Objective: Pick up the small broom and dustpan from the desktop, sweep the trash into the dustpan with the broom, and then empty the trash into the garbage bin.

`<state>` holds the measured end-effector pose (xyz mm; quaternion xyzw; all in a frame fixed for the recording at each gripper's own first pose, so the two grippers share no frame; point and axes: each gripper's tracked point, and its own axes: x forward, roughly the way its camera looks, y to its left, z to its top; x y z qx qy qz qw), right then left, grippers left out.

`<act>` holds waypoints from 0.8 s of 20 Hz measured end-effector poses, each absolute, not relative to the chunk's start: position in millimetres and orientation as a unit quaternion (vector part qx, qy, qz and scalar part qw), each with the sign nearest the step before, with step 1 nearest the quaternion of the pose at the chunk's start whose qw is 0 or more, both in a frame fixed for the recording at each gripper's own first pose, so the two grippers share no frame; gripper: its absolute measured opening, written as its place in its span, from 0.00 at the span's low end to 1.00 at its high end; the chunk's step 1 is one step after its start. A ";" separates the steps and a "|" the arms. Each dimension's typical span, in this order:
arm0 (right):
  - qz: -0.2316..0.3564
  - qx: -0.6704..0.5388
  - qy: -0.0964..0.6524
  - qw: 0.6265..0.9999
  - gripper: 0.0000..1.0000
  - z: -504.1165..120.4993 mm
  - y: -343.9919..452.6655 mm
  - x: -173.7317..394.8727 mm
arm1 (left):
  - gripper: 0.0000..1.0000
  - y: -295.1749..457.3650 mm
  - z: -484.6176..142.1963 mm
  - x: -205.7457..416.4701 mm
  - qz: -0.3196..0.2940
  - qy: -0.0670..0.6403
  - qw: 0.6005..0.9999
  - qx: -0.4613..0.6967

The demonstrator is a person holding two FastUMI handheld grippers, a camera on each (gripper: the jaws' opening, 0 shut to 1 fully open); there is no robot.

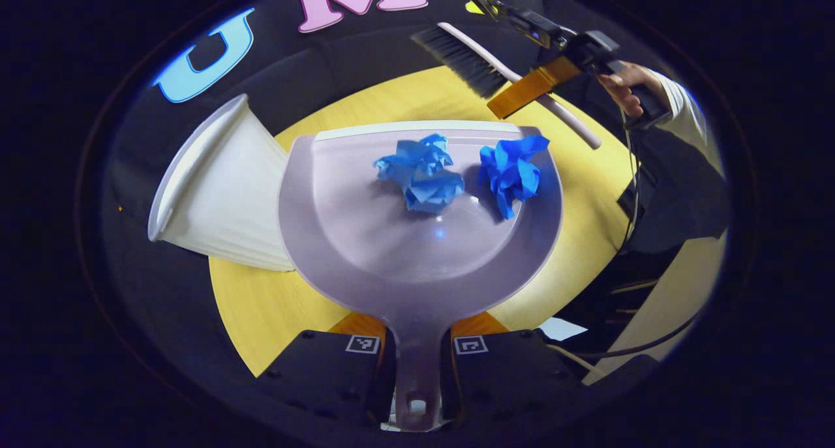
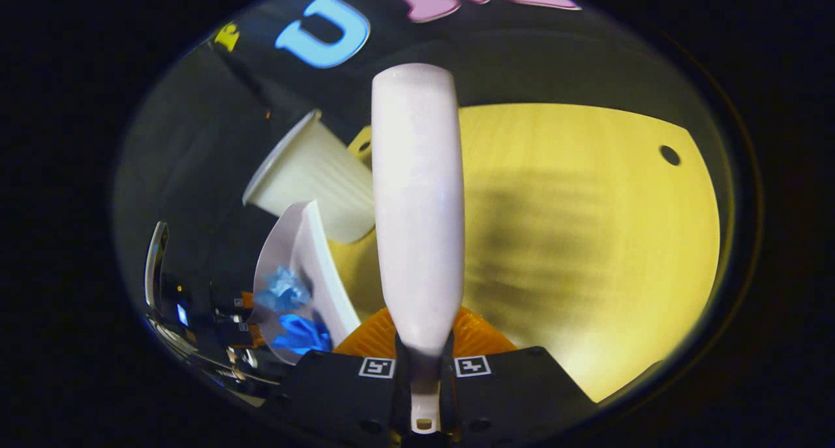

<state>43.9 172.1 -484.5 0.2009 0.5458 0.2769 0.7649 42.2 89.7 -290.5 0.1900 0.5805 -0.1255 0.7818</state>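
Two blue paper wads (image 1: 450, 174) lie in the dustpan (image 1: 365, 239), whose handle the left hand-held gripper (image 1: 416, 353) clamps above the worktop (image 1: 261, 304), bin (image 1: 222, 187) left. The right hand-held gripper (image 2: 423, 370) grips the broom (image 2: 417, 207) handle.

No readable words, brands or numbers appear. Only small square coded markers (image 1: 363, 344) sit on the gripper fingers beside the dustpan (image 1: 417, 239) handle, undecipherable.
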 end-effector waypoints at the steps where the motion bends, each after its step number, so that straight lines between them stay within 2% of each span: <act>1: 0.259 0.201 0.537 0.777 0.18 -489.5 176.4 37.6 | 0.25 92.9 -283.8 55.9 -0.127 0.562 0.792 0.204; 4: 0.239 0.204 0.509 0.802 0.18 -487.4 189.2 17.1 | 0.25 133.0 -259.1 111.0 -0.092 0.504 0.815 0.271; 7: 0.234 0.199 0.518 0.798 0.18 -486.1 193.9 15.7 | 0.25 186.3 -216.8 157.1 -0.036 0.468 0.822 0.324; 11: 0.234 0.215 0.527 0.788 0.18 -488.6 193.0 27.6 | 0.25 246.4 -153.6 206.1 0.053 0.451 0.784 0.423; 13: 0.229 0.218 0.532 0.786 0.18 -483.3 194.3 26.1 | 0.25 265.9 -152.8 224.6 0.086 0.466 0.756 0.452; 16: 0.223 0.226 0.532 0.785 0.18 -479.8 194.2 26.1 | 0.26 259.0 -174.1 220.8 0.109 0.493 0.713 0.487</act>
